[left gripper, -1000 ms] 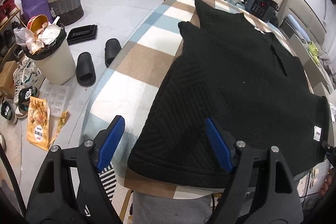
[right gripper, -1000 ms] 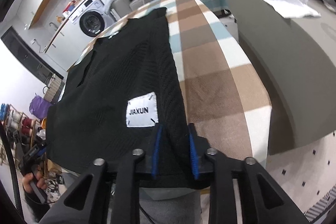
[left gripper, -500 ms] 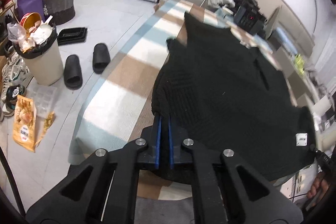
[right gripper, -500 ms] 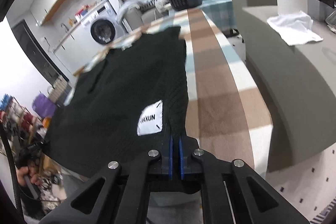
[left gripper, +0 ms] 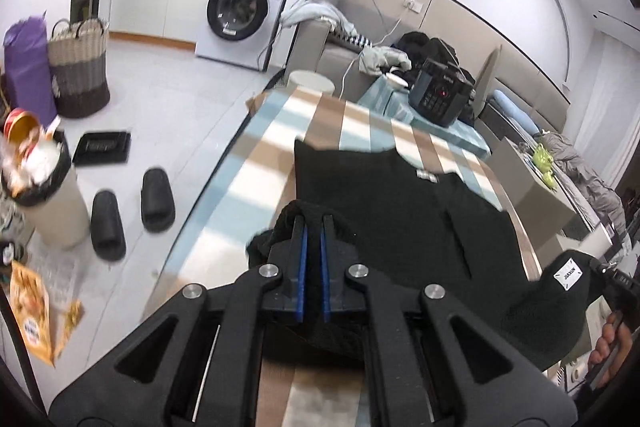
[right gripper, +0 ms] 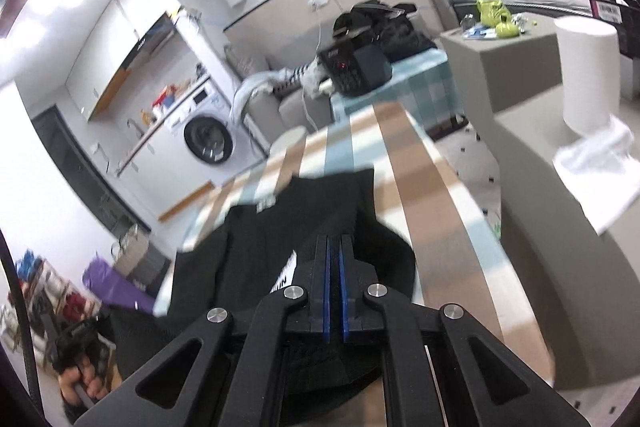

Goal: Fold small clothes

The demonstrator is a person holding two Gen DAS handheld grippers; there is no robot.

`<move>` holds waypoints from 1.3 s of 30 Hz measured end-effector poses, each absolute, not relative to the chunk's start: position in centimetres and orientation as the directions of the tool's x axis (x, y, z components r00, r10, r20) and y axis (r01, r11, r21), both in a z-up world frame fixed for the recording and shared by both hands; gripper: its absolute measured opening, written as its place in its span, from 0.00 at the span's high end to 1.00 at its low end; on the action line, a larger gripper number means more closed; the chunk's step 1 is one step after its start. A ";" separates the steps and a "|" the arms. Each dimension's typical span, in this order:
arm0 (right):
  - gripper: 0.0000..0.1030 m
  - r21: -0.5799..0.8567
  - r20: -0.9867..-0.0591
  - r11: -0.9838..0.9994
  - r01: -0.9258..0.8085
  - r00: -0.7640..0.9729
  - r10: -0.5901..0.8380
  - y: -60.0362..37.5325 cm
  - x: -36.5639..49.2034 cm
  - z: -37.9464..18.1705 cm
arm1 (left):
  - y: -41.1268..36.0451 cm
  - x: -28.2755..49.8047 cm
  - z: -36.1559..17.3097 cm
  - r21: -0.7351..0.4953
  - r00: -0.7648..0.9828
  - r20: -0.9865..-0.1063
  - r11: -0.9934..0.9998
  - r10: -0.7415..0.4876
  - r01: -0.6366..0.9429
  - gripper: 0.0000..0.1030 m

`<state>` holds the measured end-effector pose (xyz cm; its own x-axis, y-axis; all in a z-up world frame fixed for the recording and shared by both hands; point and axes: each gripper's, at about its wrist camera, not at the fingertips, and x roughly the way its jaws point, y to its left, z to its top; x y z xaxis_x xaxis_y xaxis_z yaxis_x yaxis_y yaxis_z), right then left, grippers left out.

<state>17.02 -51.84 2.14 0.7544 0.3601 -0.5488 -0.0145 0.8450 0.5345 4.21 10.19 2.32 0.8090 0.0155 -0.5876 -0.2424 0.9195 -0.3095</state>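
Both grippers clamped on the near hem of the black knit top (left gripper: pixel 400 211), one corner each. Left gripper (left gripper: pixel 313 227) pinches the left hem corner, fabric bunched over its tips. Right gripper (right gripper: pixel 334 247) pinches the right hem corner, the one with the white label (left gripper: pixel 569 274); label partly hidden behind the fingers in its own view.

Garment lies on the checked table cover (left gripper: pixel 256 171), hem end lifted off it at 6 o'clock, neck end flat at 12 o'clock. Long axis runs 6 to 12, straight ahead of both sets of fingers.

Judgement: next move is carrying the hem forward toward 12 to lay it over the neck end. Both hands look equally placed, so they need to travel together, or the fold skews. Far end not pinned, so it could drag.
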 end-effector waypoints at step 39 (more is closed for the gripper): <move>0.78 0.361 -0.802 0.933 0.008 0.513 0.306 -46.8 18.2 -8.2 | 8.6 10.2 -11.5 -0.225 0.616 -0.787 0.939 -0.017 -0.261 0.86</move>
<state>18.21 -46.81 -8.16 0.5133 0.3059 -0.8018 0.0079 0.9326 0.3608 10.25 8.55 -11.49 0.6165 -0.0172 -0.7872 -0.2613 0.9386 -0.2251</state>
